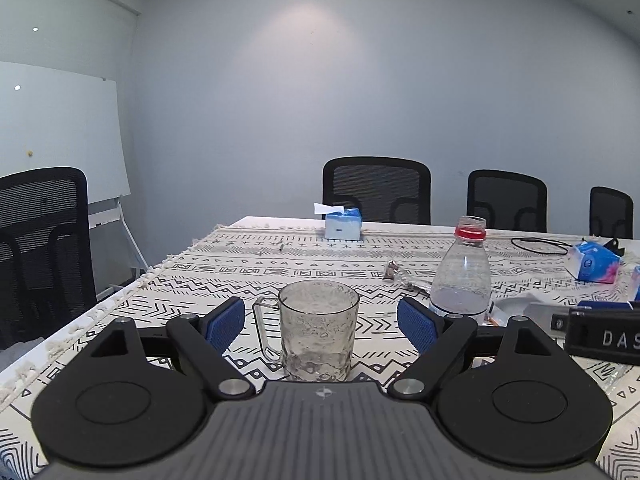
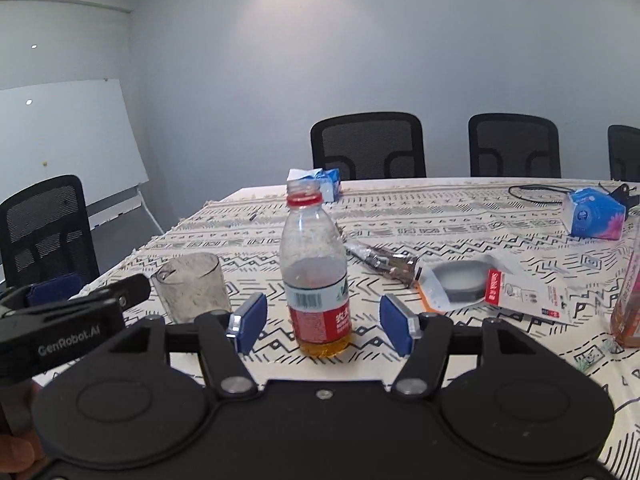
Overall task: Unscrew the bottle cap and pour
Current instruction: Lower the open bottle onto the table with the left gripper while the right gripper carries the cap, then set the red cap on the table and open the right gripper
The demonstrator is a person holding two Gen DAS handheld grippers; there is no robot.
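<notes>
Patterned tablecloth [image 1: 248,268] under both my grippers: left gripper [image 1: 320,322] wide around the untouched mug [image 1: 318,336], right gripper [image 2: 322,324] wide, uncapped bottle [image 2: 314,276] at twelve o'clock; pouring looks done, so I judge backing away next.

Red-labelled bottle [image 2: 314,276], black-patterned white tablecloth [image 2: 460,216]

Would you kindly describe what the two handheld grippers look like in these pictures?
Both look alike: a ribbed dark grey body, two round black discs, and black link arms with silver pivot pins ending in blue ridged pads. The left gripper has a small white emblem on its body; seen from the right wrist, its side reads "GenRobot.AI" in grey lettering. The right gripper has metal plates behind its pads.
</notes>
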